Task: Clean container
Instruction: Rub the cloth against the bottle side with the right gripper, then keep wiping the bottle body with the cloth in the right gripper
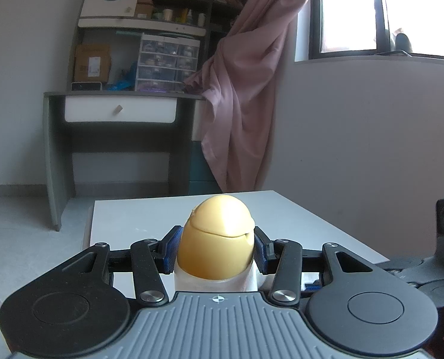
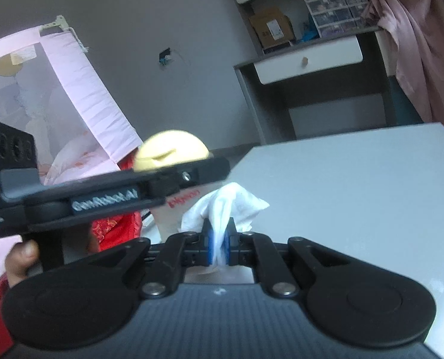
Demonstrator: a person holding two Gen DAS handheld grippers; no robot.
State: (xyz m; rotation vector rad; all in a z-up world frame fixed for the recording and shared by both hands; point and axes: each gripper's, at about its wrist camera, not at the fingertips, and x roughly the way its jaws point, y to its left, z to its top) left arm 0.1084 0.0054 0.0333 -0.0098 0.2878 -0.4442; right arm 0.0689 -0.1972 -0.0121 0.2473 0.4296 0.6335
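The container is a white bottle with a yellow domed cap. My left gripper is shut on it just below the cap and holds it upright over the white table. In the right wrist view the cap shows above the left gripper's black body, and the white body with red print shows below it. My right gripper is shut on a crumpled white tissue, which sits right beside the bottle's lower body; whether they touch I cannot tell.
The white table spreads to the right of the bottle. A grey desk with a white drawer and shelves stands behind, next to a pink curtain. A pink bed canopy and red fabric lie at the left.
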